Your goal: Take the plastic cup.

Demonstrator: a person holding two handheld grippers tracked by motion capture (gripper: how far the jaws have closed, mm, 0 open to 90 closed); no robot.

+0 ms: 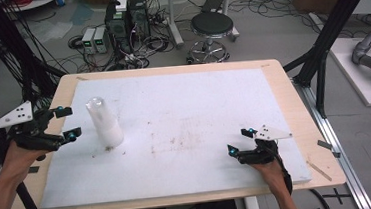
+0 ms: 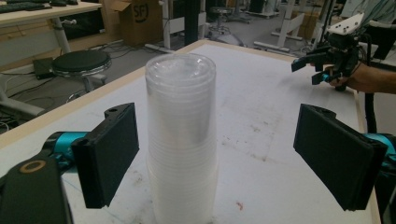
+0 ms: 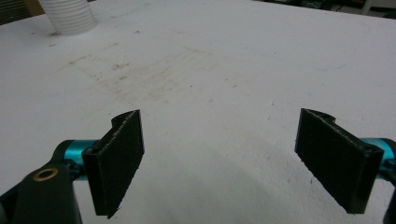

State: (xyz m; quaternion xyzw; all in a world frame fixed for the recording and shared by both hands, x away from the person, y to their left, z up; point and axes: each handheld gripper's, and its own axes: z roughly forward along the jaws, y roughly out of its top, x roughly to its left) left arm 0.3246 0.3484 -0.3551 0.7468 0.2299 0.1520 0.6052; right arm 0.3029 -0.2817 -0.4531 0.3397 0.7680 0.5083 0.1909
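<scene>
1. The tall stack of clear plastic cups (image 1: 105, 122) stands upright near the left edge of the white table surface (image 1: 199, 113).
2. The left gripper (image 1: 65, 125) is open wide and holds nothing; in the left gripper view the stack (image 2: 181, 140) stands between its jaws but beyond the pads.
3. The right gripper (image 1: 240, 141), near the front right corner, is also open and empty.
4. I advise to centre the jaws, push forward, and close gently on the upper cups.
5. A cardboard box (image 2: 140, 18) shows the letters "SF".

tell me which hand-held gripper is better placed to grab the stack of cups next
Left. The left hand-held gripper is beside the stack of clear cups, jaws open and aimed at it; its own view shows the stack between the pads, untouched. The right hand-held gripper sits open at the table's near right, far from the stack.
</scene>
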